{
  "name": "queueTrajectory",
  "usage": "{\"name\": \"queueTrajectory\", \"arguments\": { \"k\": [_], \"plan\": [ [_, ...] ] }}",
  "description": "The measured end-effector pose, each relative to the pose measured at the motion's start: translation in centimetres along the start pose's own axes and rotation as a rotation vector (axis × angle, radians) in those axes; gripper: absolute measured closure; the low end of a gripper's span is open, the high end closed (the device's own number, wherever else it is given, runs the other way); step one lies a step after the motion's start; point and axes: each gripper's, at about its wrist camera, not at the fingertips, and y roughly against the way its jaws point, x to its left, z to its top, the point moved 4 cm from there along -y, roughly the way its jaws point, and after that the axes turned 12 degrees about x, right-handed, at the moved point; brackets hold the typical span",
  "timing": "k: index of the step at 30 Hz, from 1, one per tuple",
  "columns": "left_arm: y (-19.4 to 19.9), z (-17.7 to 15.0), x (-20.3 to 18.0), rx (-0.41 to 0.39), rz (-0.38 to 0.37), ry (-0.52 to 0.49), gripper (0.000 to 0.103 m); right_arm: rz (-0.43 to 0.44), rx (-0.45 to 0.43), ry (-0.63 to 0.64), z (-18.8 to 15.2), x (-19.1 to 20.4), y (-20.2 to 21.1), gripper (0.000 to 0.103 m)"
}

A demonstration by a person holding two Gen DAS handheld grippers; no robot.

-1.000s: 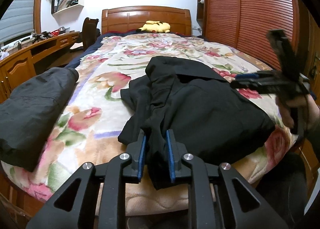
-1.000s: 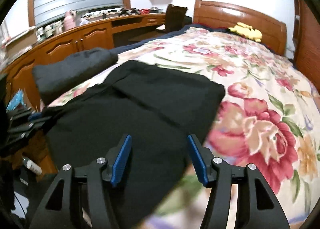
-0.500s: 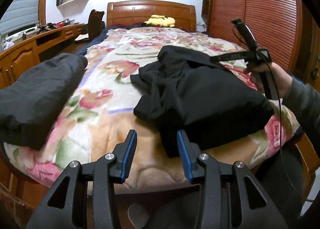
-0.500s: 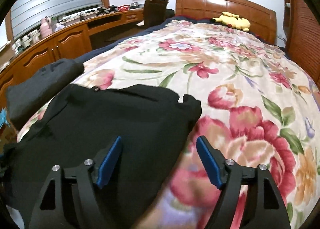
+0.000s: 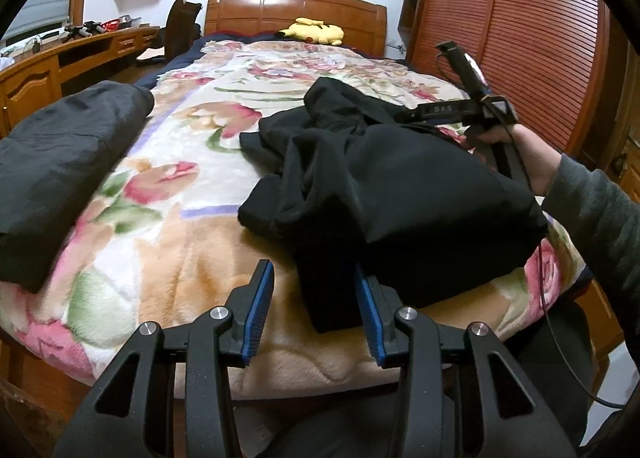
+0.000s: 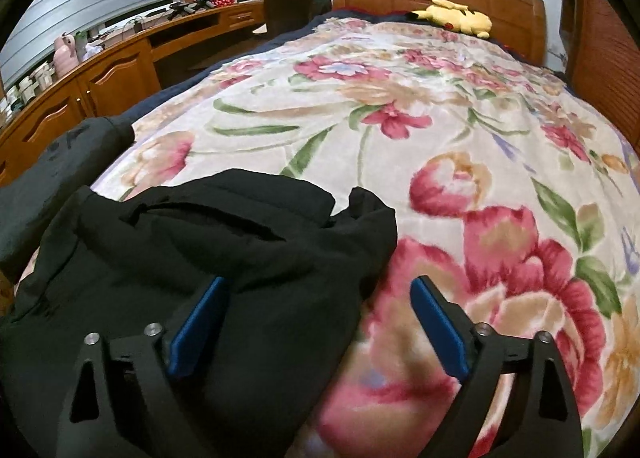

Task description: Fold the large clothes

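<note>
A black garment lies bunched at the near end of the bed, one corner hanging over the edge. That corner hangs between the pads of my left gripper, which is open and does not press on it. My right gripper hovers over the garment's right edge. Its jaws are opening wide; the left finger is over the cloth and the right one over the blanket, with nothing gripped. In the left wrist view a hand holds that gripper beyond the garment.
A floral blanket covers the bed. A folded dark grey garment lies at its left side. A yellow plush toy sits by the headboard. A wooden desk runs along the left, slatted wardrobe doors along the right.
My left gripper let go of the garment's hanging corner and opened. My right gripper widened its jaws and slid right, from over the garment's middle to its right edge.
</note>
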Motion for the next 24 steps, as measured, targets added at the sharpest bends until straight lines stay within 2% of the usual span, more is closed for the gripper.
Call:
{"name": "queueTrajectory", "arguments": {
  "k": [9, 11, 12, 13, 15, 18, 23, 24],
  "plan": [
    [-0.8, 0.6, -0.4, 0.003, -0.014, -0.012, 0.062, 0.165, 0.061, -0.064, 0.5, -1.0, -2.2, 0.003],
    [-0.9, 0.6, -0.5, 0.005, -0.051, -0.019, 0.076, 0.195, 0.067, -0.069, 0.6, -1.1, -2.5, 0.006],
    [-1.0, 0.6, -0.6, 0.012, -0.070, -0.020, 0.078, 0.216, 0.072, -0.070, 0.6, -1.0, -2.7, 0.008],
    [-1.0, 0.6, -0.7, 0.013, -0.069, -0.023, 0.079, 0.242, 0.077, -0.072, 0.5, -1.0, -2.9, 0.012],
    [-1.0, 0.5, -0.9, 0.015, -0.080, -0.030, 0.085, 0.253, 0.075, -0.077, 0.6, -1.1, -3.0, 0.015],
    [-0.9, 0.7, -1.1, 0.012, -0.083, -0.037, 0.091, 0.269, 0.070, -0.079, 0.5, -1.1, -2.7, 0.029],
    [0.6, 1.3, -0.9, -0.039, -0.083, -0.040, 0.097, 0.231, 0.028, -0.049, 0.3, -0.6, -1.0, 0.066],
    [0.9, 1.5, -0.8, -0.050, -0.080, -0.040, 0.097, 0.222, 0.016, -0.040, 0.3, -0.4, -0.4, 0.068]
  ]
}}
